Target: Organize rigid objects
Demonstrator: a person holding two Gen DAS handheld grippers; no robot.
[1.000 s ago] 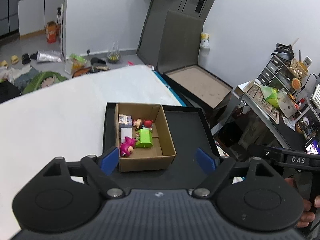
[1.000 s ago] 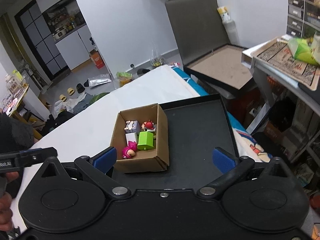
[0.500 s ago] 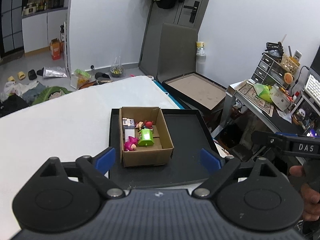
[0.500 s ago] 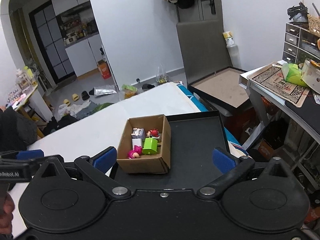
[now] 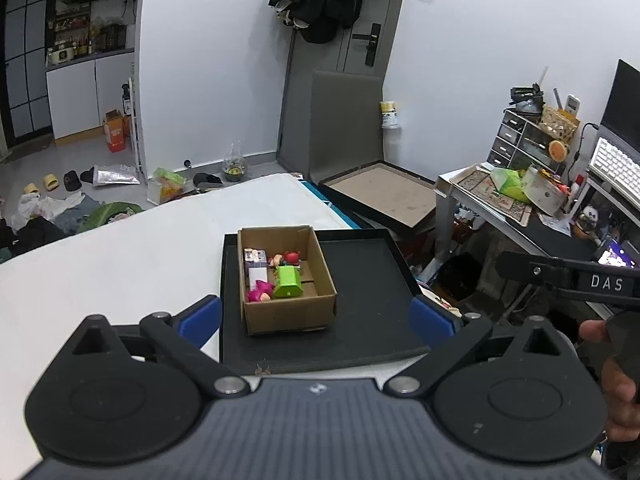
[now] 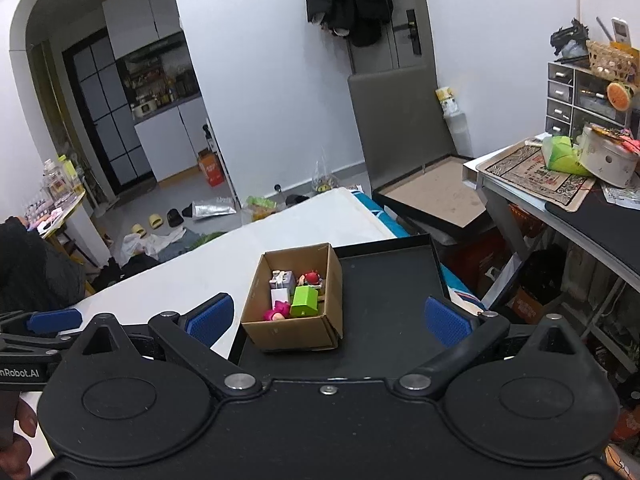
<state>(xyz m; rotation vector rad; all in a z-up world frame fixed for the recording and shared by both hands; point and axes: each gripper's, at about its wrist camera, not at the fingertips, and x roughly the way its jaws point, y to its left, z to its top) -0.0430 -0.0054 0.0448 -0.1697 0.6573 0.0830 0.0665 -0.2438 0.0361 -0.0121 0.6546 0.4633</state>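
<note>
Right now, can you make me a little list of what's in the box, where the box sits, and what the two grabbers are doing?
box: open cardboard box
box sits on: black tray, left part
tray sits on: white table
in box: green block, pink toy, red toy, small white and purple boxes
left gripper: opening, empty
right gripper: open, empty

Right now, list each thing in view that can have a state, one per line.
cardboard box: open-topped, upright on the tray, toys inside
black tray: flat, bare beside the box
left gripper: opening, nothing between its fingers
right gripper: open, holding nothing
</note>
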